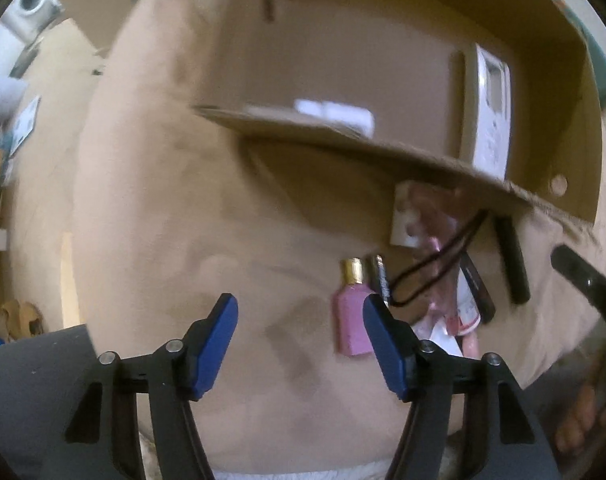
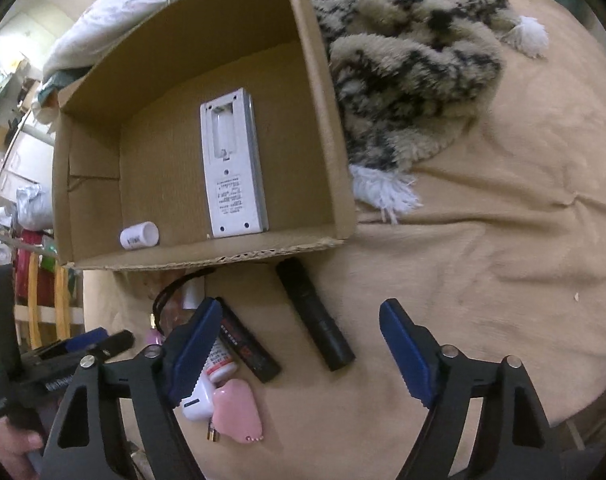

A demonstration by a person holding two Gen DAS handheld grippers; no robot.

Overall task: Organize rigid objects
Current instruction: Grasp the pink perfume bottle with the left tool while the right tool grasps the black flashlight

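An open cardboard box lies on a tan bedsheet and holds a white remote, face down, and a small white cylinder. In front of the box lie a black flashlight, a black flat bar, a white tube, a white plug and a pink case. My right gripper is open above them. My left gripper is open beside a pink bottle with a gold cap, a battery and a black cord. The box and the remote also show in the left wrist view.
A fuzzy tan and black blanket with white tassels lies right of the box. A white cloth is bunched behind the box. Cluttered shelves stand at the far left. The tan sheet spreads to the right.
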